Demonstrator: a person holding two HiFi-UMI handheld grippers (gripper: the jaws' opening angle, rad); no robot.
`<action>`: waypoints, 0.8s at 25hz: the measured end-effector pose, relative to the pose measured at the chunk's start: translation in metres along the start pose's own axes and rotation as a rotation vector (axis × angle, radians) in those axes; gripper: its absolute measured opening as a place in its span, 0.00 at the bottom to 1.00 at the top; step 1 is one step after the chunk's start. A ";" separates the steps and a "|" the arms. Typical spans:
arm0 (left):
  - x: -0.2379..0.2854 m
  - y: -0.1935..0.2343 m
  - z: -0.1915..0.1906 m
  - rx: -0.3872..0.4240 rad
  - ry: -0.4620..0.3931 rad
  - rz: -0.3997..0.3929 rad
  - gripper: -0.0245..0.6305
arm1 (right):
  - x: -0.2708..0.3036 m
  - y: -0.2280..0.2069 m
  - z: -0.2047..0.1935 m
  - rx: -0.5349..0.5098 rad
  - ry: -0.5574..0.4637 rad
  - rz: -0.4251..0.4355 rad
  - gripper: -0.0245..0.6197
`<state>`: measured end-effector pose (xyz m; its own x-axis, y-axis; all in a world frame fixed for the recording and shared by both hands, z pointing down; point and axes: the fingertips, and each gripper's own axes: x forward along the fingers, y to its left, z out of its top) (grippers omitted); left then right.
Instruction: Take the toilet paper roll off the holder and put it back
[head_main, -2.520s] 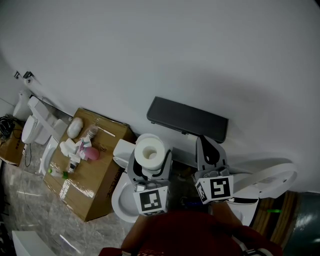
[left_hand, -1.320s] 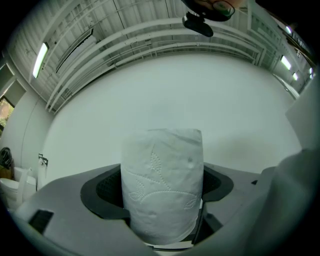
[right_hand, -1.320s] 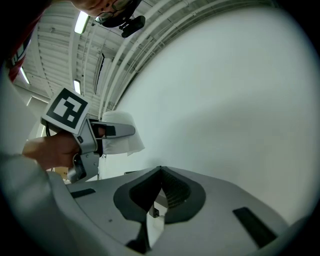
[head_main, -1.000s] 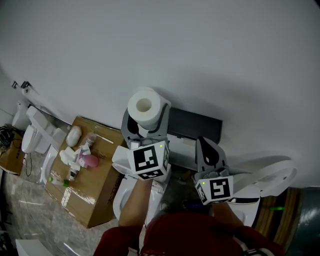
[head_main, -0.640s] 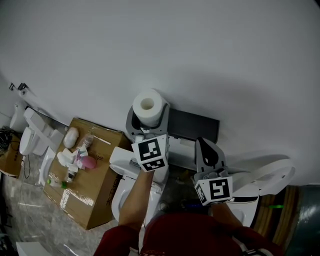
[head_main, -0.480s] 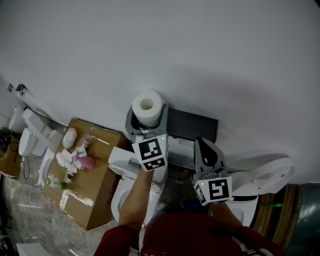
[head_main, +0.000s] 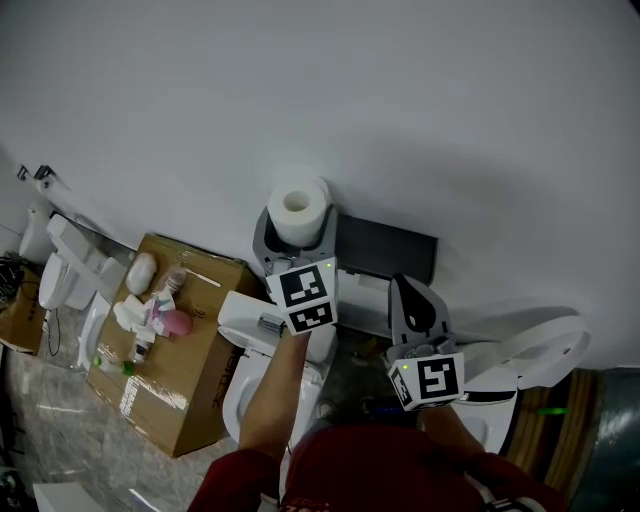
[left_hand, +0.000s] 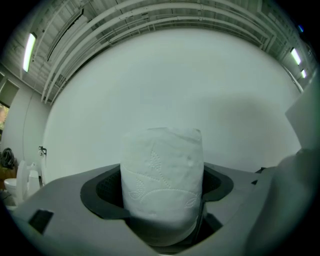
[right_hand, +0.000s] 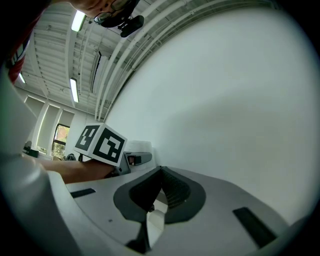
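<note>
My left gripper (head_main: 292, 228) is raised against the white wall and shut on a white toilet paper roll (head_main: 297, 209), which stands upright between its jaws (left_hand: 162, 187). The roll sits just left of the dark flat-topped holder (head_main: 385, 247) fixed on the wall. My right gripper (head_main: 418, 307) hangs lower, below the holder, with its jaws closed together and nothing between them (right_hand: 156, 190). In the right gripper view the left gripper's marker cube (right_hand: 100, 143) shows at the left.
A white toilet (head_main: 250, 385) stands below the left arm and another white toilet (head_main: 530, 355) with its seat up is at the right. A cardboard box (head_main: 170, 355) with bottles and small items on top is at the left. More white fixtures (head_main: 70, 265) stand at the far left.
My left gripper has lifted the roll from low over the toilet up to the wall beside the holder, then eased slightly right. The right gripper has stayed put.
</note>
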<state>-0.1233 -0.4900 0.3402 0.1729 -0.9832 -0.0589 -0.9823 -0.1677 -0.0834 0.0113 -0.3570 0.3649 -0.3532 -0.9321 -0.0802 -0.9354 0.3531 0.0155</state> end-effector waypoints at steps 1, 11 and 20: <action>0.000 0.000 0.000 -0.001 0.001 -0.001 0.73 | 0.000 0.000 0.000 0.003 -0.002 -0.002 0.06; 0.000 -0.004 0.002 0.018 0.006 -0.016 0.73 | -0.005 0.001 0.004 0.007 -0.005 0.004 0.06; -0.003 -0.002 0.011 0.036 0.010 -0.029 0.74 | -0.008 -0.002 0.005 0.003 -0.004 0.002 0.06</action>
<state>-0.1216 -0.4859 0.3297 0.2007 -0.9786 -0.0457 -0.9736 -0.1941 -0.1203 0.0154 -0.3501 0.3610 -0.3550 -0.9311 -0.0841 -0.9347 0.3552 0.0130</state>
